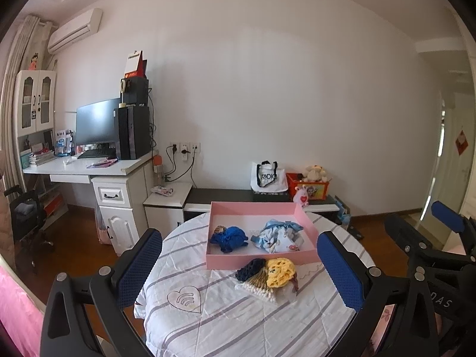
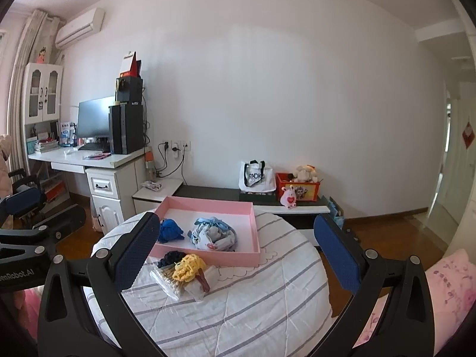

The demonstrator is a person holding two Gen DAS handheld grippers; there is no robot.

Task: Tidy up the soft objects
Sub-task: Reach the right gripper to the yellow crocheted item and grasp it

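On the round worktop (image 1: 238, 321) with its striped cloth, a pink tray (image 1: 261, 260) sits at 12 o'clock, already holding a blue knitted bundle (image 1: 229, 238) toward 9 o'clock and a pale blue cloth bundle (image 1: 278, 236) toward 3 o'clock, apart from each other. Just outside the tray's near wall lies a small heap (image 1: 269, 276): a dark knit piece, a yellow crocheted piece, and a white fringed item underneath. Left hand-held gripper (image 1: 238, 270) hovers with jaws wide, empty, heap between them in view. Right hand-held gripper (image 2: 238, 255) likewise wide and empty. Judged step: sorting partly done, heap outstanding. Next move calls for lowering onto one soft piece, pinching the top layer only, then lifting over the tray wall.
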